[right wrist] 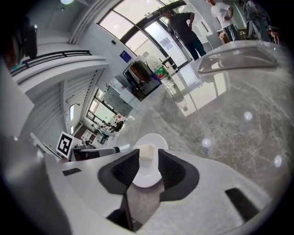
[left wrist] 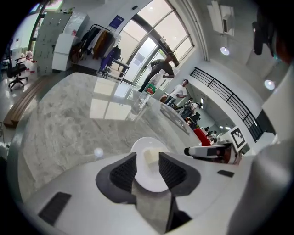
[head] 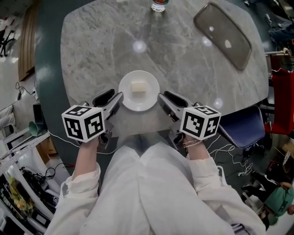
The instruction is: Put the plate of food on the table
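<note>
Table (head: 183,59): grey marbled stone top, rounded outline, fills the upper head view; person: seated at the near edge, white sleeves (head: 202,183), one gripper in each hand; chair (head: 243,126): blue seat, at the table's right edge beside the right arm; tray (head: 223,34): dark, oblong, rounded corners, lying on the far right of the top, well apart from the plate; left gripper (head: 116,94): marker cube at the wrist, pointing down and inward at the plate's left rim, jaws spread wide with nothing clamped, and in the left gripper view (left wrist: 147,172) the plate shows through the gap with the ribbed pads clear of it; right gripper (head: 164,96): mirror of the left, tips just beside the plate's right rim, jaws equally wide and holding nothing, the plate again seen through the gap in the right gripper view (right wrist: 148,167); plate (head: 139,103): white, round, resting flat on the table near its front edge, between the two grippers; bottle (head: 159,4): clear, only its base in view at the far edge; food (head: 138,87): one pale square block at the centre of the plate
</note>
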### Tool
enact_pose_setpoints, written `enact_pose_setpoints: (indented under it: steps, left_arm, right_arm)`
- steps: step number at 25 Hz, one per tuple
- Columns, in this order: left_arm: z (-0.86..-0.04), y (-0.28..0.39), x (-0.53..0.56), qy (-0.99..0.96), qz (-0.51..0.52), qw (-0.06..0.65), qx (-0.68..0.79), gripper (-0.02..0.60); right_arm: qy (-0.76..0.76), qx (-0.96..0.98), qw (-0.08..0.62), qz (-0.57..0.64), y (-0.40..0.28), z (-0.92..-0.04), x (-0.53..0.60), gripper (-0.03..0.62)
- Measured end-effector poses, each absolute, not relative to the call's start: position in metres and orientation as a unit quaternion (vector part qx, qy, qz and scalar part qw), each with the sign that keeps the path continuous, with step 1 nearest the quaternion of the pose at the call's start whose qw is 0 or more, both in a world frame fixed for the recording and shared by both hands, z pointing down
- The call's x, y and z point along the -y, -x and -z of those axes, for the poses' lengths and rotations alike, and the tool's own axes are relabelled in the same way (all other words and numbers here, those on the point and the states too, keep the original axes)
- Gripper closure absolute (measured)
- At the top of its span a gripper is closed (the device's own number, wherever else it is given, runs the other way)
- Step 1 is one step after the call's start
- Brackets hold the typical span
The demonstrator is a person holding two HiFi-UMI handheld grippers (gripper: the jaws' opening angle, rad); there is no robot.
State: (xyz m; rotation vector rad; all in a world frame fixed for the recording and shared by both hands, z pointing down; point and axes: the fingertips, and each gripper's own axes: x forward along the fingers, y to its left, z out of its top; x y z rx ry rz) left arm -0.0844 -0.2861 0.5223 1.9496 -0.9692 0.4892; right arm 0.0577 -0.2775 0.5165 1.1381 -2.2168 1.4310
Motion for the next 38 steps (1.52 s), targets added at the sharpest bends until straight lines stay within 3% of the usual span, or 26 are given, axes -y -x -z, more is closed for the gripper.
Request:
enact_pose_setpoints:
  steps: [7, 9, 16, 19, 24, 38]
  left_arm:
    - [-0.458, 0.079, 0.285, -0.838, -0.142, 0.362, 0.383, 0.442]
    - [-0.443, 0.075, 0.283, -0.851, -0.127, 0.346, 0.374, 0.442]
    - [-0.381, 0.063, 0.270, -0.894, -0.050, 0.292, 0.335, 0.445]
    - [-0.367, 0.061, 0.263, -0.897, -0.025, 0.292, 0.331, 0.454]
    - [-0.358, 0.055, 0.246, -0.898, -0.027, 0.294, 0.326, 0.526]
    - [-0.351, 0.033, 0.206, -0.908, -0.001, 0.306, 0.288, 0.552]
  right_arm:
    - [-0.371, 0.826, 0.067, -0.418, -0.046, -0.429, 0.279, 0.500]
    - [-0.351, 0.843, 0.060, -0.403, -0.041, -0.414, 0.275, 0.540]
    - [-0.311, 0.877, 0.017, -0.366, -0.031, -0.365, 0.263, 0.577]
    - [-0.303, 0.887, 0.003, -0.349, -0.026, -0.349, 0.259, 0.583]
    - [-0.302, 0.898, 0.020, -0.319, -0.021, -0.339, 0.247, 0.588]
    - [-0.324, 0.878, -0.044, -0.350, -0.018, -0.341, 0.229, 0.588]
